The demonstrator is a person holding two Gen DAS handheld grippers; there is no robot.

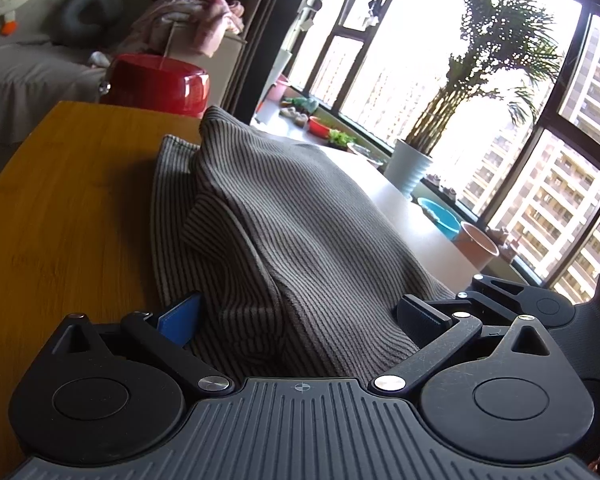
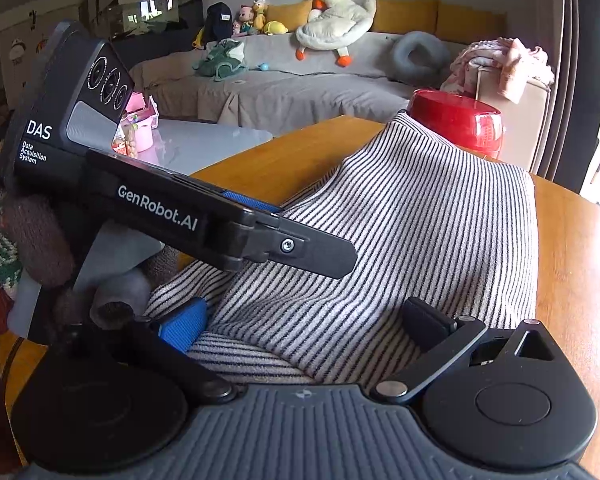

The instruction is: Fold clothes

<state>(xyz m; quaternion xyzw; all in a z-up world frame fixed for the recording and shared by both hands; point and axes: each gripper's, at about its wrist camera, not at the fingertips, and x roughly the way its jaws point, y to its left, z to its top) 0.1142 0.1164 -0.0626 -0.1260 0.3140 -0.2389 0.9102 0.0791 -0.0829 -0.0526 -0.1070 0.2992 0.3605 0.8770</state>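
A grey-and-black striped garment (image 1: pixel 300 208) lies heaped on the wooden table (image 1: pixel 60 200), with one fold raised in a ridge. My left gripper (image 1: pixel 300 316) stands wide open low over the near edge of the garment; cloth bulges between its fingers and the pads do not press on it. In the right wrist view the same garment (image 2: pixel 420 220) spreads across the table (image 2: pixel 284 152). My right gripper (image 2: pixel 306 322) is also spread wide over the cloth's near edge. The left gripper (image 2: pixel 296 228) reaches in from the left just above the cloth.
A red round stool (image 2: pixel 456 120) stands beyond the table's far edge, with a grey sofa (image 2: pixel 300 88) and plush toys behind it. A low white table (image 2: pixel 204 144) is at the left. A window ledge with a potted plant (image 1: pixel 408 168) runs along the right. A gloved hand (image 2: pixel 32 236) holds the left device.
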